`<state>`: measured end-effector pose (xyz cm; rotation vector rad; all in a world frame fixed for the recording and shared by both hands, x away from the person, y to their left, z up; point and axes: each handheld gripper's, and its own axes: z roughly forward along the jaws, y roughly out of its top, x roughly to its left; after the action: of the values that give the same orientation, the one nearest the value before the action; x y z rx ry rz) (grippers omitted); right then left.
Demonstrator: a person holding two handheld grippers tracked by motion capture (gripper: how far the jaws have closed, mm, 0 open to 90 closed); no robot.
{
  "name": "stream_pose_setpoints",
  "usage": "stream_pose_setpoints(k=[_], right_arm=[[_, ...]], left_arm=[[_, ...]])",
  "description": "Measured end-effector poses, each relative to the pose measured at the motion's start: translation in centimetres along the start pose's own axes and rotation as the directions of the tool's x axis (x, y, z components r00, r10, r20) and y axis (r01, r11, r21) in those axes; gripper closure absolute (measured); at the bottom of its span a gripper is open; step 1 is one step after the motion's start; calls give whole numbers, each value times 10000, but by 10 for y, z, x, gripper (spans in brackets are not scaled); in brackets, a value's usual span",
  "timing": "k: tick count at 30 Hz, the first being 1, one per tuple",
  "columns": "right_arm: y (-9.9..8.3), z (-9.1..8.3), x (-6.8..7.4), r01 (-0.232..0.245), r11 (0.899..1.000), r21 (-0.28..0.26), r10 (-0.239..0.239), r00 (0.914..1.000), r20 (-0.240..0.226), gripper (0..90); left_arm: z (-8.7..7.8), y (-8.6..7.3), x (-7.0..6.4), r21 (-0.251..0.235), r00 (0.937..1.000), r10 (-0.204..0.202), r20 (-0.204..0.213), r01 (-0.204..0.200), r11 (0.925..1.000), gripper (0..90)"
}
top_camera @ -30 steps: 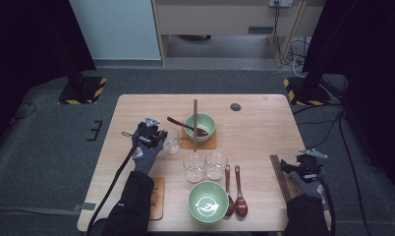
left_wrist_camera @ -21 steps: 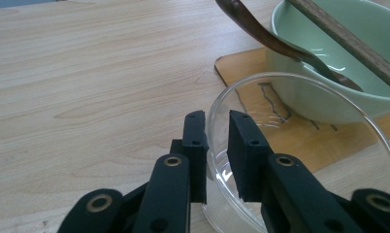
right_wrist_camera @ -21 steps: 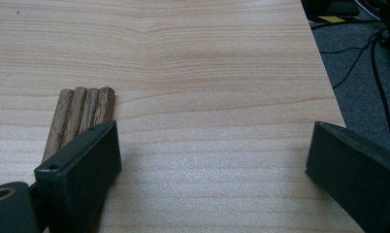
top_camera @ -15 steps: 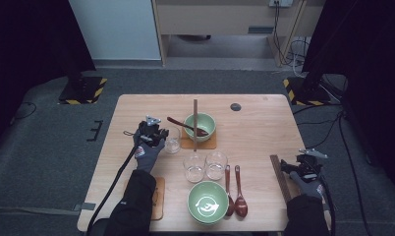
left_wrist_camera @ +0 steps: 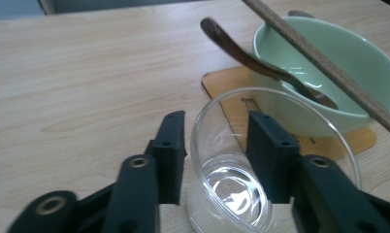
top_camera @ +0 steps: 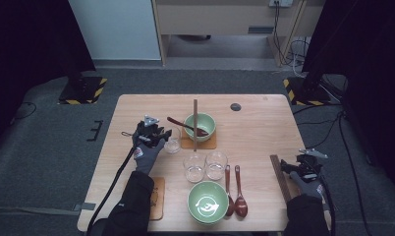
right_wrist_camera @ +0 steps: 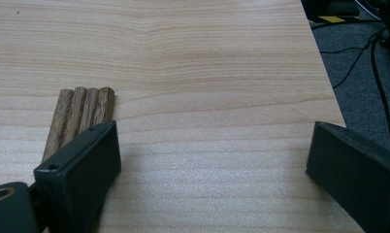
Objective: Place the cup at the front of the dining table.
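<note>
A small clear glass [left_wrist_camera: 232, 179] is seen on the table [top_camera: 264, 128], just left of a wooden coaster [left_wrist_camera: 300, 141], with the left gripper [left_wrist_camera: 215, 155] set across its rim: one jaw stands outside the near wall and the other reaches inside the cup. Whether the jaws actually press the glass wall cannot be told with certainty, though they sit close on either side of it. The glass is empty and appears slightly tilted. The left forearm is stretched forward from the table's near edge, the gloved hand [top_camera: 145, 153] wrapped round the gripper's handle. On the coaster stands a pale green bowl [left_wrist_camera: 338, 73], in which a dark spoon [left_wrist_camera: 261, 63] rests with its handle over the rim; a wooden stick [left_wrist_camera: 329, 68] is laid across the bowl. The right gripper [right_wrist_camera: 212, 160] is held low at the table's right edge, jaws wide apart and gripping nothing, beside a bundle of wooden sticks [right_wrist_camera: 81, 116].
</note>
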<state>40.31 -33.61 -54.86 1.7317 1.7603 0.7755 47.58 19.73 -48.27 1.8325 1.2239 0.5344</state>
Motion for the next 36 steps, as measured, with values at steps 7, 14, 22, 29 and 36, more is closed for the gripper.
stream_pose_setpoints(k=[7, 14, 22, 29, 36], right_arm=[[0, 0, 0, 0, 10000, -1, 0, 10000, 0, 53], [0, 0, 0, 0, 10000, -1, 0, 10000, -1, 53], [0, 0, 0, 10, 10000, -3, -10, 10000, 4, 53], [0, 0, 0, 10, 10000, -3, -10, 10000, 3, 53], [0, 0, 0, -2, 10000, 4, 2, 10000, -2, 52]], left_arm=[[-24, 1, 2, -600, 9999, 34, 132, -26, 9982, 443], [-48, -9, 7, -950, 9995, 5, 308, 24, 9955, 374], [-68, -25, 9, -900, 9997, 195, 145, -181, 9958, 323], [-83, -45, 12, -827, 9996, 265, -106, -273, 9962, 270], [-100, -71, 28, -744, 9988, -155, -460, 120, 9972, 239]])
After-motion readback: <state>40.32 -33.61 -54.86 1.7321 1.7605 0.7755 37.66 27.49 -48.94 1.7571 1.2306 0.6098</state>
